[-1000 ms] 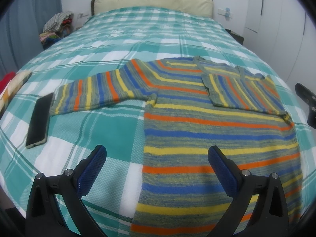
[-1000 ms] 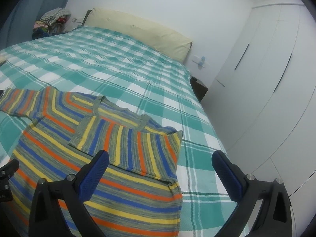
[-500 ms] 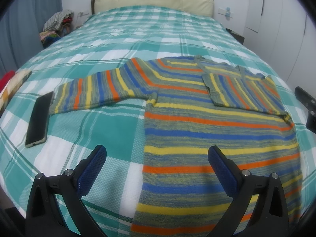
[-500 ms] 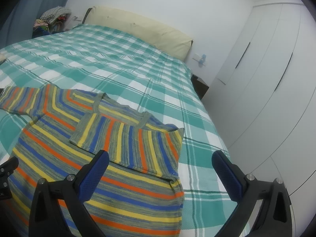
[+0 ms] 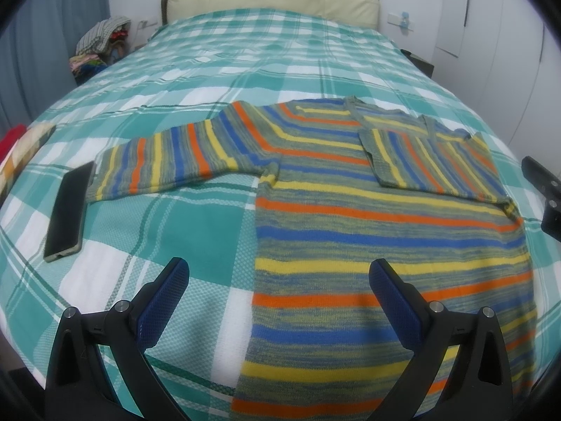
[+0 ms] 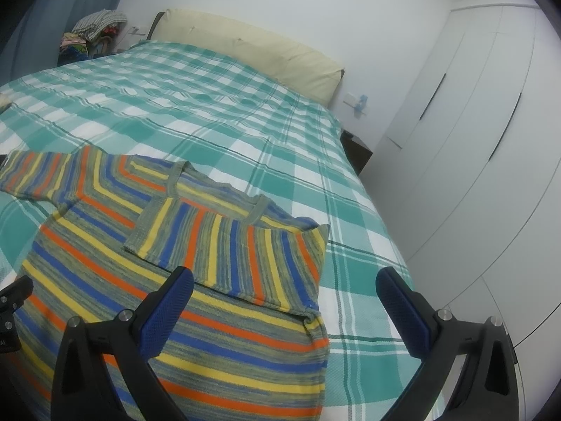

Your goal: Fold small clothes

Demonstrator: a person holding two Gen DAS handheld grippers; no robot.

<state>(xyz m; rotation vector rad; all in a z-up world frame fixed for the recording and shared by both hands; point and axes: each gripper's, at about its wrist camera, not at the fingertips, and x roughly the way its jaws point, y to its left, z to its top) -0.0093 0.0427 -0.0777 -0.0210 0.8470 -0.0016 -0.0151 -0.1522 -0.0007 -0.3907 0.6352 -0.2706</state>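
**Q:** Current step?

**A:** My striped sweater [image 5: 378, 231] lies flat near the bed's [image 5: 266, 52] foot edge. Its right sleeve [image 6: 231, 252] is folded in; the left sleeve [image 5: 175, 161] is still spread. Left tool [image 5: 278, 293] and right tool [image 6: 285, 298] both hover agape, empty.

**Q:** Next?

**A:** Probably grip the left cuff beside the phone [image 5: 68, 207] and fold inward. A wardrobe [image 6: 473, 140] stands along the bed's right edge.

Orange-yellow-blue striped sweater [image 5: 368, 231], green-white checked bedspread [image 5: 196, 231]

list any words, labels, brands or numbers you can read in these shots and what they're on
None can be read.
A white mark on the left gripper's body at the left edge of the right wrist view is cut off and too small to read.
The phone and striped sweater show no print.
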